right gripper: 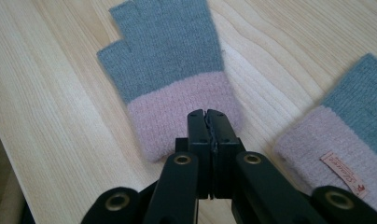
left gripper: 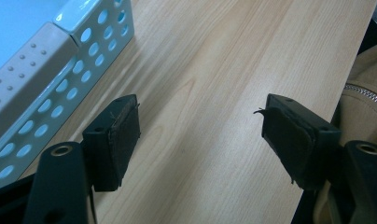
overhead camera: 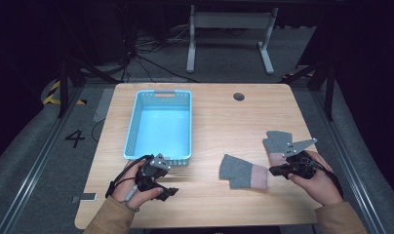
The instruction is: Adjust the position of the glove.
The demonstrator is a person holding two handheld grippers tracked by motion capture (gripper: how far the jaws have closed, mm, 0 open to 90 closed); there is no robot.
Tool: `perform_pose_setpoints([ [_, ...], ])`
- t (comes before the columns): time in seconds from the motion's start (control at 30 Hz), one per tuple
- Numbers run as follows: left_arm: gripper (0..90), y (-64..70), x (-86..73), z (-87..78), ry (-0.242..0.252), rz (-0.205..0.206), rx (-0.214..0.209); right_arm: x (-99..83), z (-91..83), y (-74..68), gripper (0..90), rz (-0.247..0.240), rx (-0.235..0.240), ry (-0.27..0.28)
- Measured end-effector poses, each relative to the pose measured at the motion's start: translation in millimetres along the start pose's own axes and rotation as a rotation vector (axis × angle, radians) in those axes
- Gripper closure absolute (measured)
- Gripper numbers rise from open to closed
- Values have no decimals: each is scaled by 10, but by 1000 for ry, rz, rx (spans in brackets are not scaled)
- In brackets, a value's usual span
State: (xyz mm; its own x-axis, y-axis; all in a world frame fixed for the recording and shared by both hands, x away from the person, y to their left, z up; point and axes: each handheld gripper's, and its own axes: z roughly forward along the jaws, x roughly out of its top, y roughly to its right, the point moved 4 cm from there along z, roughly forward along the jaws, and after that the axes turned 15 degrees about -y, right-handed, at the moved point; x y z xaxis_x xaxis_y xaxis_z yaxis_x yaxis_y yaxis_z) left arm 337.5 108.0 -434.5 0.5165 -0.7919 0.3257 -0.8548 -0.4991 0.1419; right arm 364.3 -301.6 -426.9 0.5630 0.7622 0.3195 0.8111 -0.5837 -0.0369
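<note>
Two fingerless gloves, grey w/ pink cuffs, lie on the desk [overhead camera: 209,117], both on the right half. Near glove [overhead camera: 244,172] sits toward desk centre-front; far glove [overhead camera: 278,145] is just behind the right gripper [overhead camera: 274,170], partly under its grey plate.

Right gripper view: right gripper [right gripper: 208,114] has jaws pressed together w/ nothing between them, tips hovering over the pink cuff edge of one glove [right gripper: 170,70]. That glove's long axis runs straight away from the jaws, cuff nearest, finger openings farthest. Second glove [right gripper: 345,144] lies just beside, to the view's right, cuff w/ small label showing; the two are apart, bare wood between. Can't tell if tips touch the cuff.

Left gripper [overhead camera: 169,191] is at desk front-left, jaws spread wide and empty, well apart from both gloves. Left gripper view: left gripper [left gripper: 200,126] over bare wood, w/ basket wall [left gripper: 65,84] just beside its left jaw.

Blue perforated basket [overhead camera: 131,127] stands left of centre, behind the left gripper; nothing inside as far as seen.

Judgement: right hand is far nearer to both gloves, so the pick falls to it; jaws need to part first, then close on the cuff. Basket lies to the left of the gloves, across the desk = likely drop spot.
</note>
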Motion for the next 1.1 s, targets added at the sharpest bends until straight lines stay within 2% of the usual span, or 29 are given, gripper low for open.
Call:
perform_pose_setpoints([
  [0.27,287,-2,5,0,1,-2,-2,-22,17,35,899,40,-9,-16],
  [0.57,286,-6,19,6,-1,0,-4,-55,146,100,899,95,-30,-47],
  [0.67,286,-8,33,16,-5,3,-6,-77,224,125,899,128,-41,-65],
  [1.1,284,-8,-13,17,-6,-10,-6,-33,357,149,899,139,-54,-102],
])
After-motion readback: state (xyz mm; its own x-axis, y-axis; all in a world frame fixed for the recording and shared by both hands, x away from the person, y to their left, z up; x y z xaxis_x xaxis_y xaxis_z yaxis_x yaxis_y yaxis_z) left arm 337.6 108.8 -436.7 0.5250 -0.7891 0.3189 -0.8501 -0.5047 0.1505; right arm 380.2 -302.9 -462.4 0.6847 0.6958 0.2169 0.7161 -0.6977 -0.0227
